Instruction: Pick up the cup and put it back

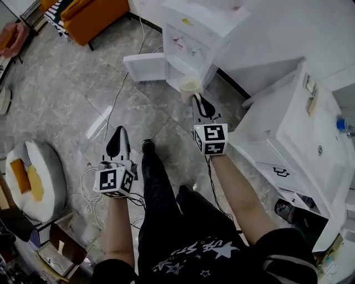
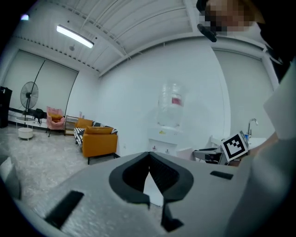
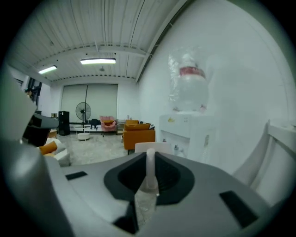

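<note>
A pale, translucent cup [image 1: 189, 87] hangs in the air in front of the white water dispenser [image 1: 191, 30], level with its tap recess. My right gripper [image 1: 198, 102] is shut on the cup's near wall. In the right gripper view that wall shows as a thin white strip [image 3: 150, 169] pinched between the dark pads, with the dispenser [image 3: 185, 134] and its bottle [image 3: 188, 88] ahead on the right. My left gripper [image 1: 117, 143] is held out lower at the left, shut and empty. In the left gripper view its tips [image 2: 149, 156] meet with nothing between them.
The dispenser's lower cabinet door [image 1: 146, 66] stands open to the left. A white counter with a sink [image 1: 310, 144] runs along the right. An orange sofa [image 1: 91, 16] stands at the far left, a grey pouf [image 1: 47, 172] and loose cables [image 1: 91, 191] lie on the floor.
</note>
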